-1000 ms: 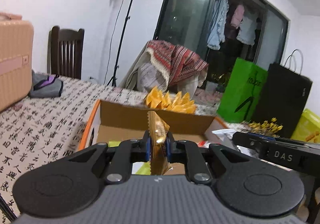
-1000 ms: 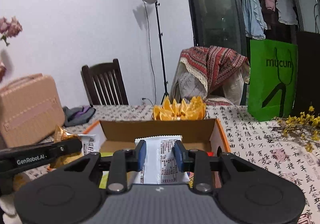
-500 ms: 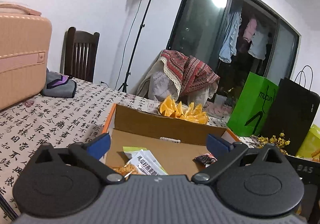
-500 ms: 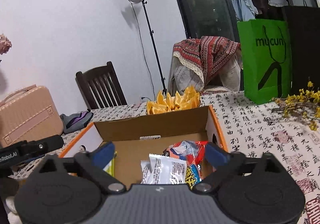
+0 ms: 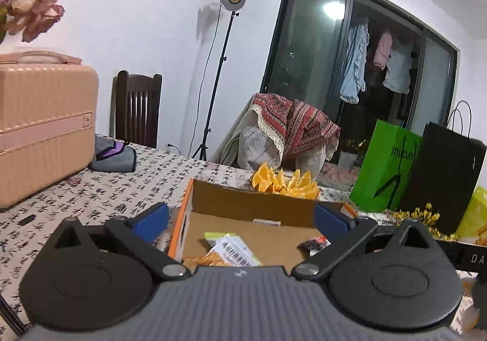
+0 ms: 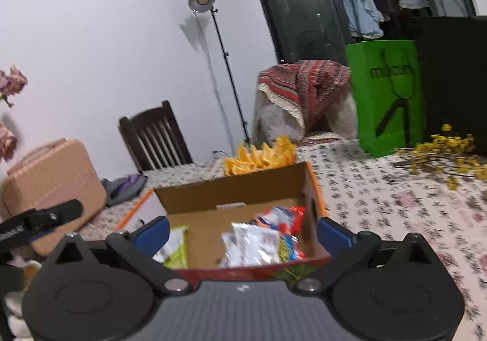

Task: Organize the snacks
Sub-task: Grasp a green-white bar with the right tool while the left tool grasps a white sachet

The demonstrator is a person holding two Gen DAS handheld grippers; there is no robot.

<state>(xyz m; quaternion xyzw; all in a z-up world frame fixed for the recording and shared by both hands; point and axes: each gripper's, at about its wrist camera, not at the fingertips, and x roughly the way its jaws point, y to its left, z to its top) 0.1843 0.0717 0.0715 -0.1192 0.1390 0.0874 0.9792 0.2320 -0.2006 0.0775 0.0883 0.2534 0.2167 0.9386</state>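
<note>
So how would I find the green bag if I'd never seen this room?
Start at the big dark glass door with clothes hanging behind it. Below it, on the patterned tablecloth, two tall paper shopping bags stand together. The one you want is the bright green paper bag with black writing; its neighbour is the plain black paper bag.

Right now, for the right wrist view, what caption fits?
Right gripper open and empty over the cardboard box holding snack packets.
</note>
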